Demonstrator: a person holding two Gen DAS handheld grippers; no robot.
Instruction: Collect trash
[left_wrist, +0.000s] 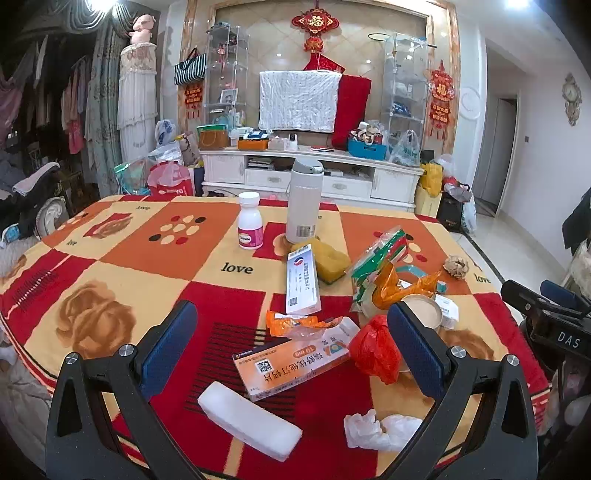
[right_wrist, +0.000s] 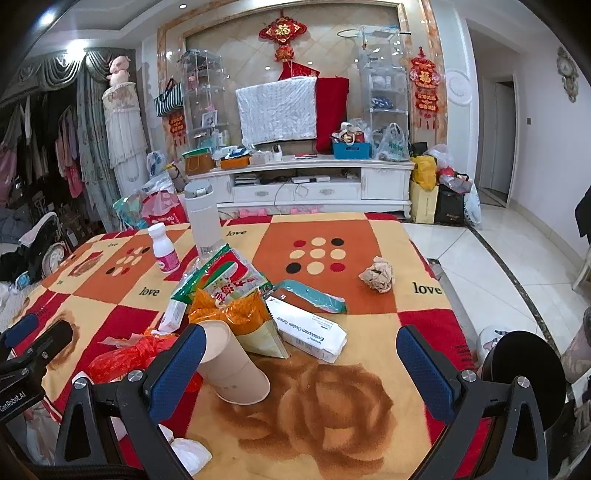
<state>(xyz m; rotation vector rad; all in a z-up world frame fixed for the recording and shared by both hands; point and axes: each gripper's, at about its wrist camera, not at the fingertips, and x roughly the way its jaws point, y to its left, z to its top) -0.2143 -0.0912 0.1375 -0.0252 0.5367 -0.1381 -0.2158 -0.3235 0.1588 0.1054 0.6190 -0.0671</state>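
Left tongs (left_wrist: 291, 347) wide, empty, over orange box (left_wrist: 291, 363). Right tongs (right_wrist: 301, 363) wide, empty; paper cup (right_wrist: 231, 360) beside left finger; bare worktop (right_wrist: 369, 387) between.

Red/orange check blanket (left_wrist: 122, 258), red bag (left_wrist: 373, 347).

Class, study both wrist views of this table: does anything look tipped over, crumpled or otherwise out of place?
Yes. A paper cup lies tipped on its side among torn snack wrappers. A crumpled paper ball sits apart from the pile. The thermos and pill bottle stand upright. Nothing looks spilled.
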